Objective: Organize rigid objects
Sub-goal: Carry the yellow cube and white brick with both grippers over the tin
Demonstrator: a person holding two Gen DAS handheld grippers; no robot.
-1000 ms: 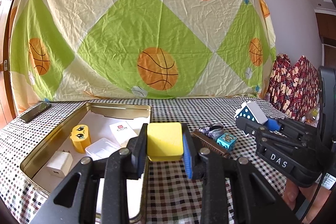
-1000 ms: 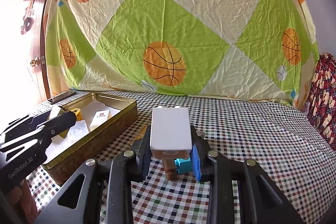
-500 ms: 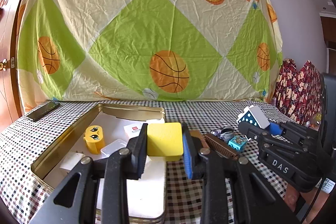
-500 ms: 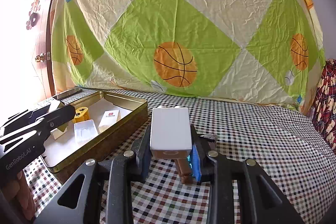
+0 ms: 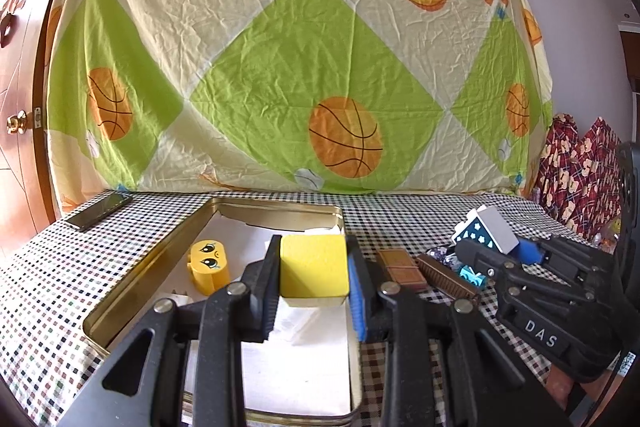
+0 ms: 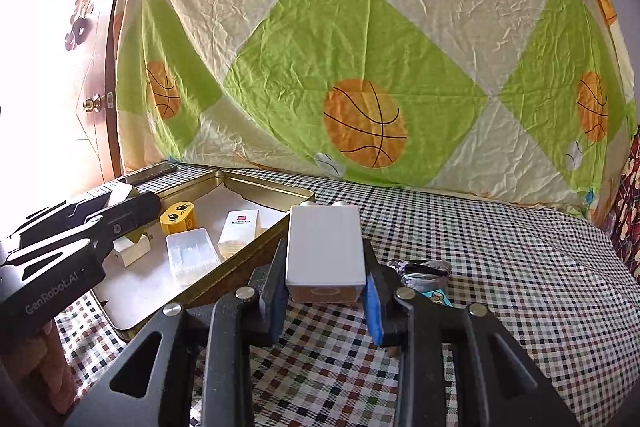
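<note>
Left gripper [image 5: 313,277]: clamped on a yellow block [image 5: 313,269], held above the open gold tin [image 5: 132,283], over the tin's right-hand side. Both pads press the block's sides.

Right gripper [image 6: 326,279]: clamped on a white block [image 6: 325,245] with two studs on its far end, held above the checkered tablecloth [image 6: 500,239] just right of the tin's long right wall. Seen from the left wrist view, this block shows a dark blue patterned face.

Inside the tin, on its white lining: a yellow cylinder with cartoon eyes [image 6: 179,217] near the far left wall; a white carton with a red mark [image 6: 239,231] toward the far right wall; a clear plastic box [image 6: 191,255] in the middle; a small white cube [image 6: 130,251] near the left wall, partly hidden by the left gripper.

On the cloth right of the tin: a brown chocolate-like bar [image 5: 402,269] lies flat, a dark brown ridged bar [image 5: 446,275] just beside it, a small teal block [image 5: 472,275] near those, and something shiny and crumpled [image 6: 424,269], too small to identify.

A dark phone [image 5: 98,211] lies flat at the far left corner of the table. A basketball-print sheet [image 5: 304,67] hangs behind.
</note>
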